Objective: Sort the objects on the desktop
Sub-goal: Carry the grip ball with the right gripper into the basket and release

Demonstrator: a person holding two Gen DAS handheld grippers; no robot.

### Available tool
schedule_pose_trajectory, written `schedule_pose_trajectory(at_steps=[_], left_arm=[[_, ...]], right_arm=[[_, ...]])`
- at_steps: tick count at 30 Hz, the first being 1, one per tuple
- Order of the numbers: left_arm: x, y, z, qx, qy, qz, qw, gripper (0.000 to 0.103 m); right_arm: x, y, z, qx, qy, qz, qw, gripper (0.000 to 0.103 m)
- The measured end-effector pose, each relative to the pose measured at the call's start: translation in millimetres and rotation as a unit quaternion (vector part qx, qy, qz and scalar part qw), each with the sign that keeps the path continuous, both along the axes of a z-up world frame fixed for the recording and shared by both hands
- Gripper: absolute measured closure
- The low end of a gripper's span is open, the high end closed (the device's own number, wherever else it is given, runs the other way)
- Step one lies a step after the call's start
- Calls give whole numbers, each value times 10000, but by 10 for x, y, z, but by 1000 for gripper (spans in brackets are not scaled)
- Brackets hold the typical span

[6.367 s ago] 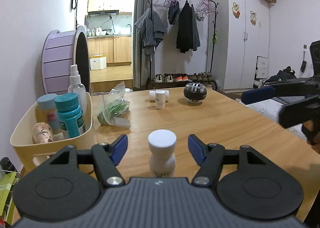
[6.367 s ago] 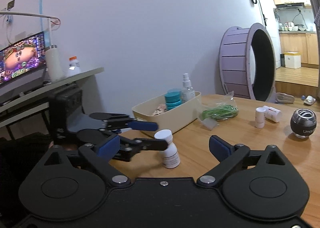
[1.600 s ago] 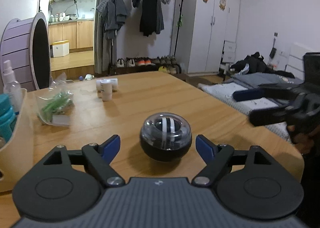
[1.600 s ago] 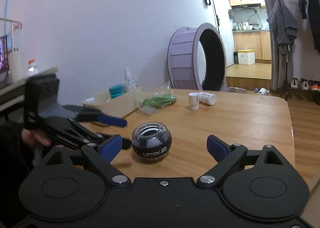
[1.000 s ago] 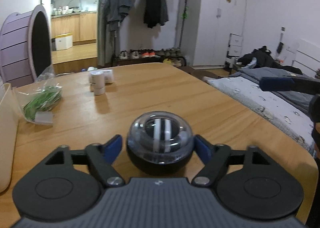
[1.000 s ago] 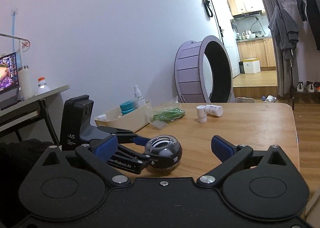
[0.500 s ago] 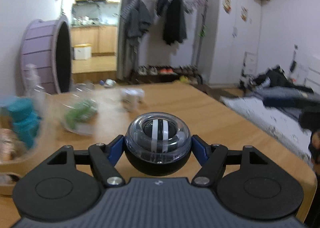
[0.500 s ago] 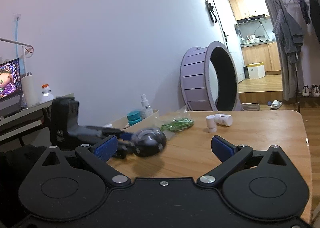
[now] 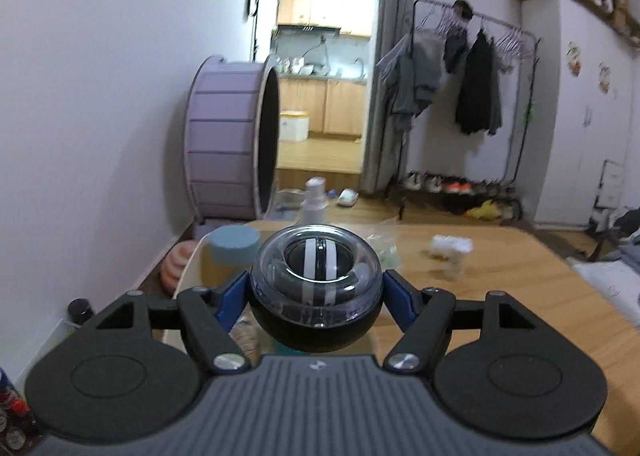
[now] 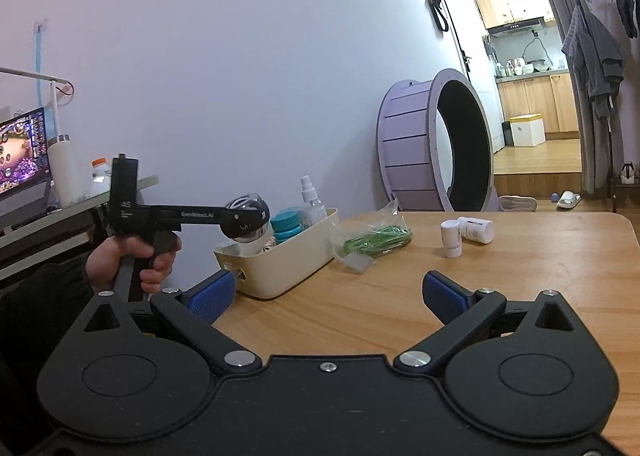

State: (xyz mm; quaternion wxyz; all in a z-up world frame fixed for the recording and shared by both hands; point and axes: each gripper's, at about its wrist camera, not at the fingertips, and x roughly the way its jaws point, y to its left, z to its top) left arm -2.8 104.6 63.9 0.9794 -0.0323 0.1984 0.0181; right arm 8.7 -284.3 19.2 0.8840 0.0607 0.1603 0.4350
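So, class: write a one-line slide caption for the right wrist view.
Left gripper holds the gyro ball above the cream bin; right gripper waits open.

A purple wheel (image 10: 436,143) stands beside a clothes rack (image 9: 472,95).

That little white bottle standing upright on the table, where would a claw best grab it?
Around the straight body of the upright white bottle, just under its cap, coming in level from the open table side nearest the right claw. It stands upright, but a second bottle lies right behind it, so the far side looks crowded.
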Motion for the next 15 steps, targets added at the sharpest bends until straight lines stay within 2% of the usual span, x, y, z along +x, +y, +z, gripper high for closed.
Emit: schedule_pose_trajectory(at_steps=[7,10,15], left_arm=[[255,7,-156,-68,428,53,9990,31],[183,36,-117,42,178,153,9997,29],[14,31,-93,-167,75,-111,9998,29]], right_arm=[[-26,36,-17,-103,50,-42,9999,2],[-21,45,-20,-129,69,-61,9999,2],[-4,62,-17,-169,58,-198,9996,2]])
